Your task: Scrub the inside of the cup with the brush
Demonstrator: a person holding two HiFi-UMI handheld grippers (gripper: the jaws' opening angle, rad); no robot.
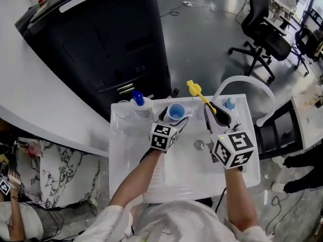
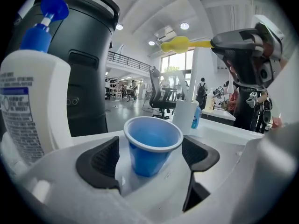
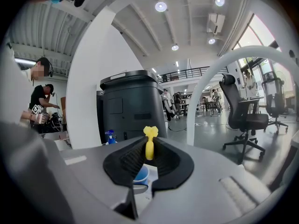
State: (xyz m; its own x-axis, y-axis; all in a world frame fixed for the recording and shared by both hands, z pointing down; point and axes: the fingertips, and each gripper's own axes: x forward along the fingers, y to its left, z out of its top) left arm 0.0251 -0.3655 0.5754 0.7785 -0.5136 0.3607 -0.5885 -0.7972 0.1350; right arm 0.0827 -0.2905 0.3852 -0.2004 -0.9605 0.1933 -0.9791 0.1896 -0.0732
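Observation:
A small blue cup [image 1: 176,112] [image 2: 152,141] stands upright and empty in the white sink [image 1: 186,178]. My left gripper [image 1: 175,120] [image 2: 149,161] is open, one jaw on each side of the cup, with a gap between the cup and either pad. My right gripper [image 1: 214,115] [image 3: 148,155] is shut on the yellow brush [image 1: 195,90] [image 3: 149,143], held just right of the cup. The brush's yellow end sticks out beyond the jaws, and in the left gripper view the brush [image 2: 180,43] hangs above and behind the cup.
A white soap bottle with a blue pump [image 1: 139,103] [image 2: 28,101] stands left of the cup. A white arched faucet [image 1: 247,83] [image 3: 210,87] rises at the right. A small blue-capped bottle [image 1: 229,104] sits near it. A black bin [image 1: 101,39] stands behind the sink.

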